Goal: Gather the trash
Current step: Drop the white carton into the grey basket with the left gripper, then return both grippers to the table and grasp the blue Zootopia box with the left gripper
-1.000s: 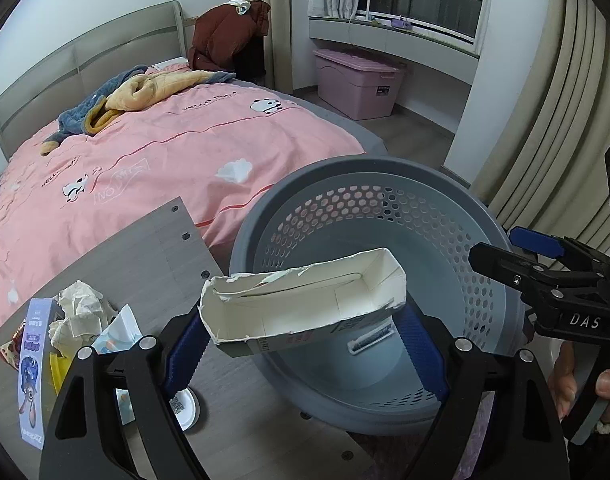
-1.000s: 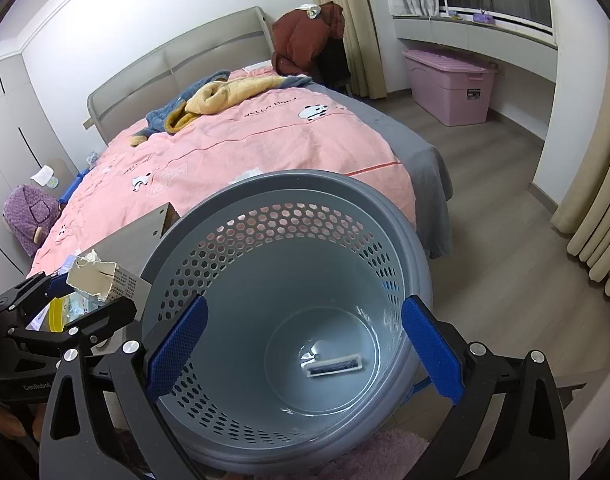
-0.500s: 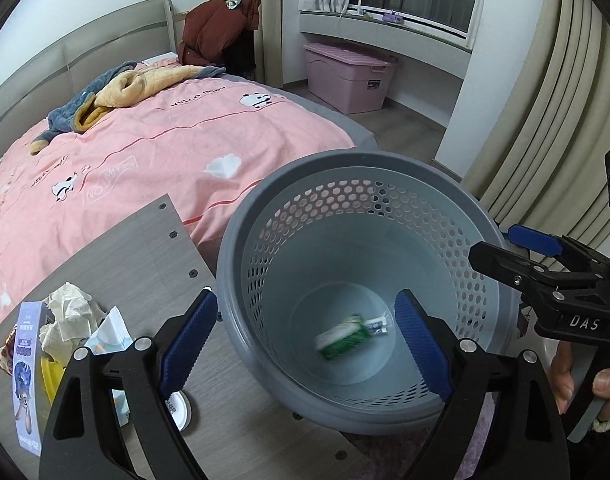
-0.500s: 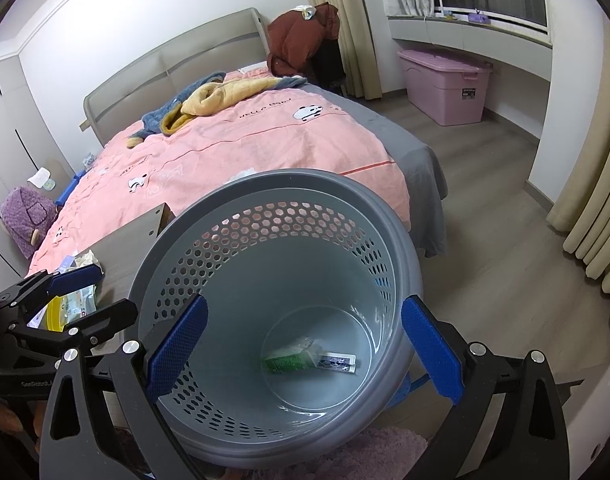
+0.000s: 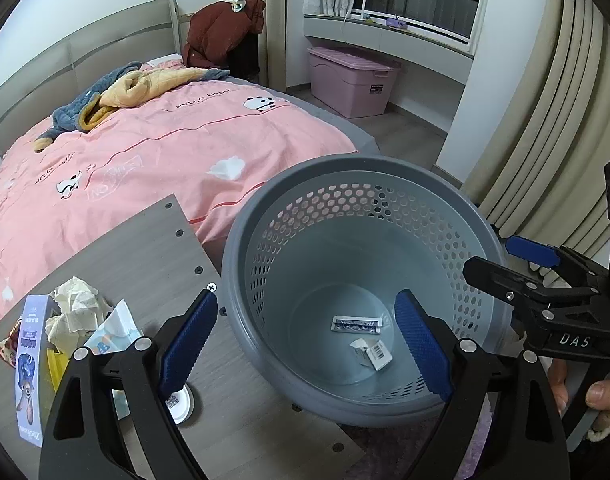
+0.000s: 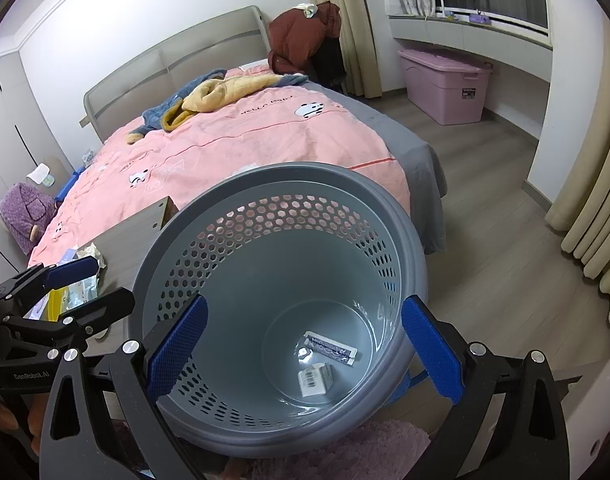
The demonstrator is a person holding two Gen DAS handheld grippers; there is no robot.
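Behind both tools, a bed [image 5: 157,148] with a pink panda-print cover fills the far half of the room, with a blue and yellow blanket [image 5: 117,96] bunched near its headboard. Directly ahead of the left gripper [image 5: 305,338] sits a grey perforated waste basket [image 5: 457,216], its rim partly over the corner of a grey wooden table [image 5: 133,256]. That gripper tilts steeply down over the basket's mouth, its blue-padded jaws spread wide and holding nothing. Inside the basket, beyond and below the pads, a small white carton with a barcode [image 5: 373,354] lies on the bottom just beside a flat printed wrapper [image 5: 355,325]. Left of this tool, on the table, more trash waits: crumpled tissues [image 5: 75,300], a tall lilac cartoon box [image 5: 31,368] and a soft tissue pack [image 5: 113,328].

From the other side, the right gripper [image 6: 303,348] also slopes down over the basket, jaws wide apart and empty. A hand [image 5: 597,396] wraps its handle at the lower right of the left view.
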